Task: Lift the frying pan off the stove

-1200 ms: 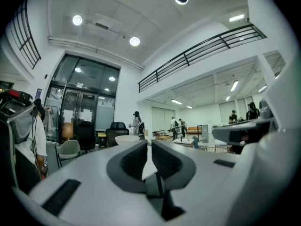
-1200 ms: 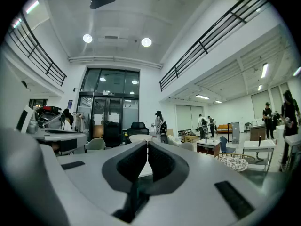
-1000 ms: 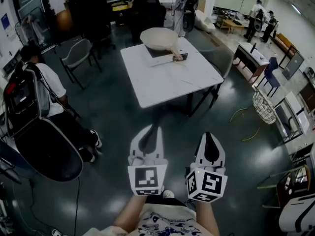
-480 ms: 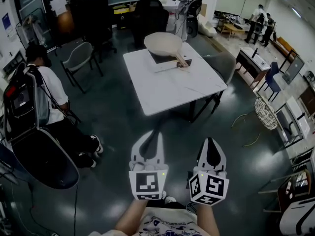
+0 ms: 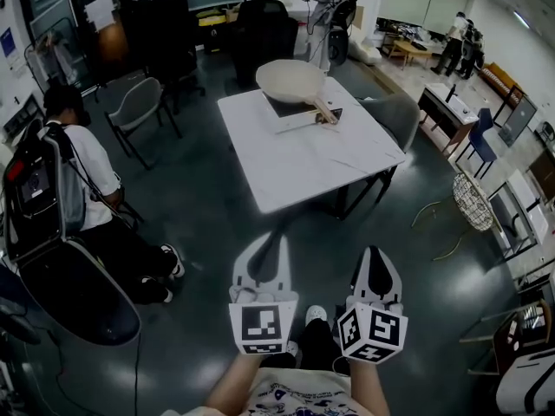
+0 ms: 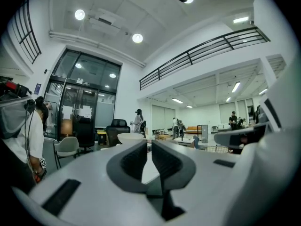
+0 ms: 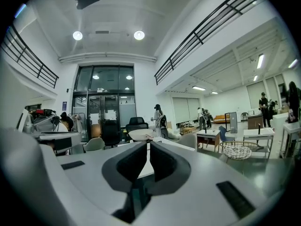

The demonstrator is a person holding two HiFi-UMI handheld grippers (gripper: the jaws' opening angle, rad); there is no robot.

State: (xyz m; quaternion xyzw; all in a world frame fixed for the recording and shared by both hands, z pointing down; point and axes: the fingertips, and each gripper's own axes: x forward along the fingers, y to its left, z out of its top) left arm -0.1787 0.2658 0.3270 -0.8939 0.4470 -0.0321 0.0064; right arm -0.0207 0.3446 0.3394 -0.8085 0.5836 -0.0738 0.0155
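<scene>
The stove (image 5: 305, 111) is showing only as a dark slab with a pale edge, since the frying pan (image 5: 290, 80) is covering much of it, and in both gripper views the pan is peeking out as a pale sliver above the jaws, with the stove too small to make out. The wearer's forearms are running off the bottom edge of the head view.

The left gripper (image 5: 270, 239) is keeping its jaws pressed together with nothing between them, and the right gripper (image 5: 374, 253) is doing the same (each gripper view shows only a thin seam between the dark pads). Both are hovering side by side over the dark, glossy floor (image 5: 199, 232), well apart from the white table (image 5: 321, 159).

A person (image 5: 78, 163) is sitting at the left beside a grey chair (image 5: 139, 100). A black office chair (image 5: 260, 24) is standing beyond the table, a wire basket (image 5: 473, 202) is resting at the right, and other people are standing far back in the hall.

The pan is sitting on the stove at the table's far end. Its long axis is running diagonally in the head view, with the bowl lying at the upper left and the handle (image 5: 323, 108) pointing to the lower right, toward the table's right side.
</scene>
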